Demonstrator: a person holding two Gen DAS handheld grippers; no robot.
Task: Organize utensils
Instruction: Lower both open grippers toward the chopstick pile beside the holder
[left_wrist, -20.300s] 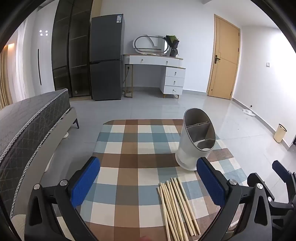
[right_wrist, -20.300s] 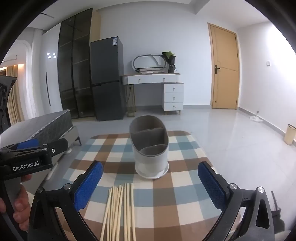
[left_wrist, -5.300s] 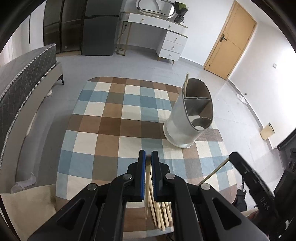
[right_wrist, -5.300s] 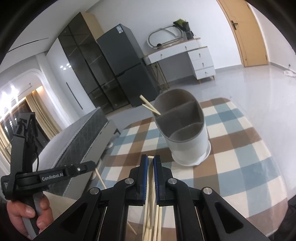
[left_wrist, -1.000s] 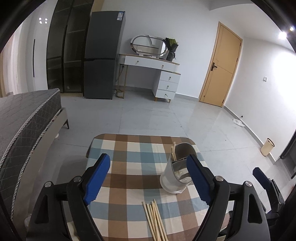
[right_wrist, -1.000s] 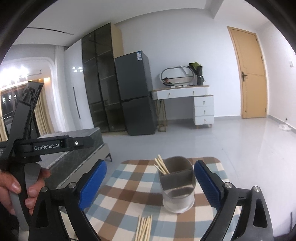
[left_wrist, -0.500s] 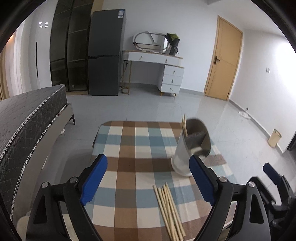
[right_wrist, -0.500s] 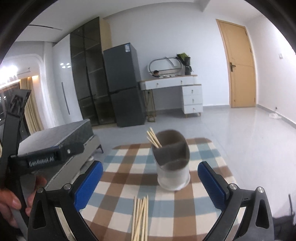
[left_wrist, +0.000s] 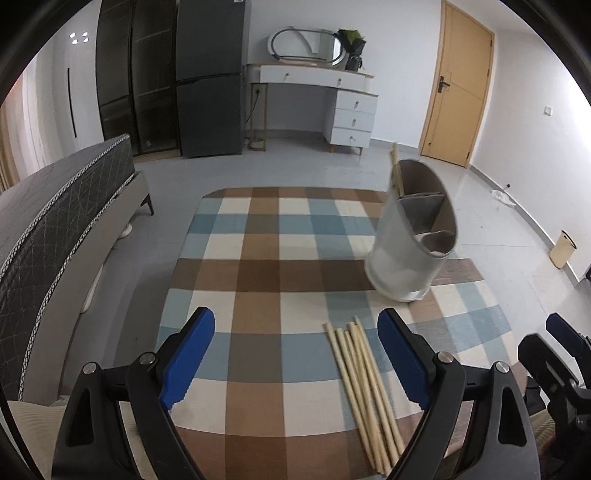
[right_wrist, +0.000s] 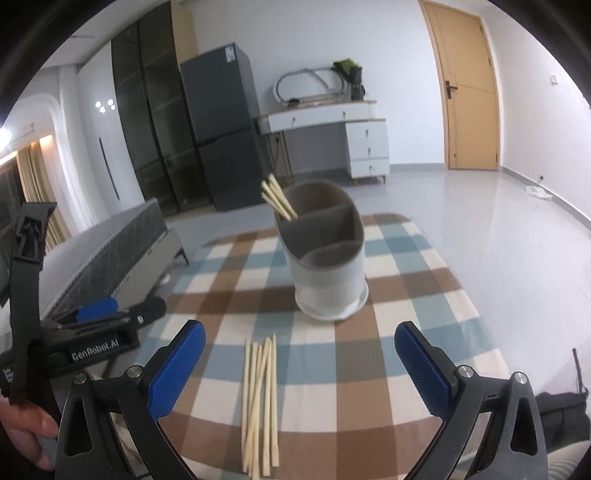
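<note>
Left gripper (left_wrist: 295, 354) and right gripper (right_wrist: 300, 363), both with jaws spread wide and empty, above a desk (left_wrist: 258, 273) covered in a checked cloth. A bundle of loose chopsticks (right_wrist: 259, 398) lies flat near the front edge. Behind it stands a divided holder (right_wrist: 325, 254), with a few chopsticks (right_wrist: 279, 201) leaning in its rear compartment.

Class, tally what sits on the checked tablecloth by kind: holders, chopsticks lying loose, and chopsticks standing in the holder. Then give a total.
Utensil holder: 1
Loose chopsticks: 6 (they overlap, so this is approximate)
Chopsticks in the holder: 4 (tips bunched, so this is approximate)
Total: 11
</note>
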